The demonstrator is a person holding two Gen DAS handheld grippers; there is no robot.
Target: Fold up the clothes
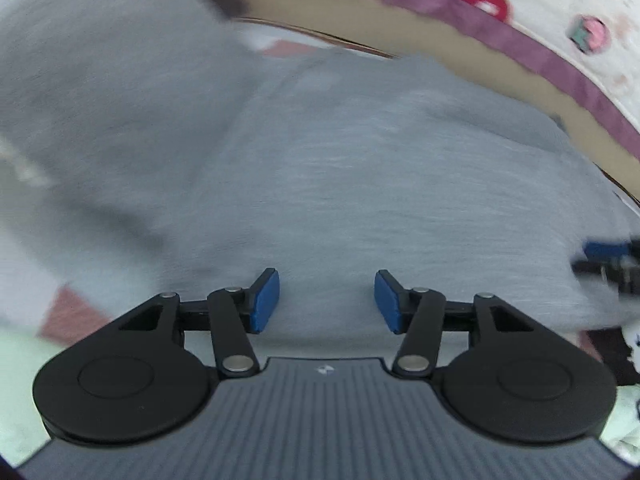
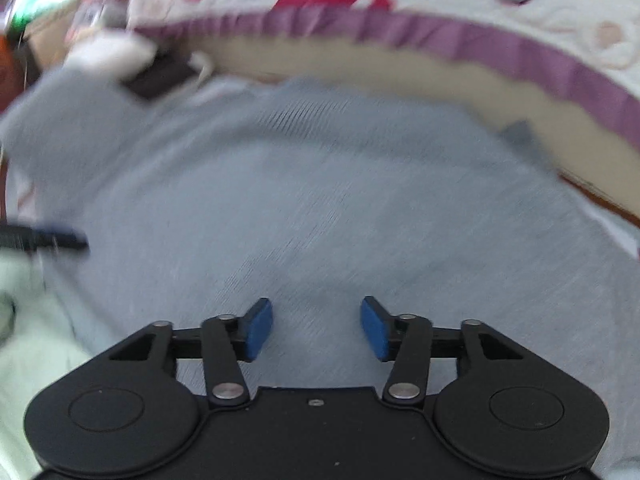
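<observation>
two open grippers [image 1: 327,300] [image 2: 317,329], grey garment [image 1: 320,168], patterned bedding [image 2: 480,8]

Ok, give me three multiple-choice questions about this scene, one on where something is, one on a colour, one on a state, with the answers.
1. Where does the purple band run?
A. beyond the grey garment
B. under the fingers
C. across the garment's middle

2. What colour are the finger pads?
A. red
B. blue
C. green

3. How do the left gripper and right gripper stand?
A. both shut
B. one shut
C. both open

Answers: 1 A, it curves past the garment's far edge. 2 B, blue in both views. 3 C, bare cloth shows between each pair.
</observation>
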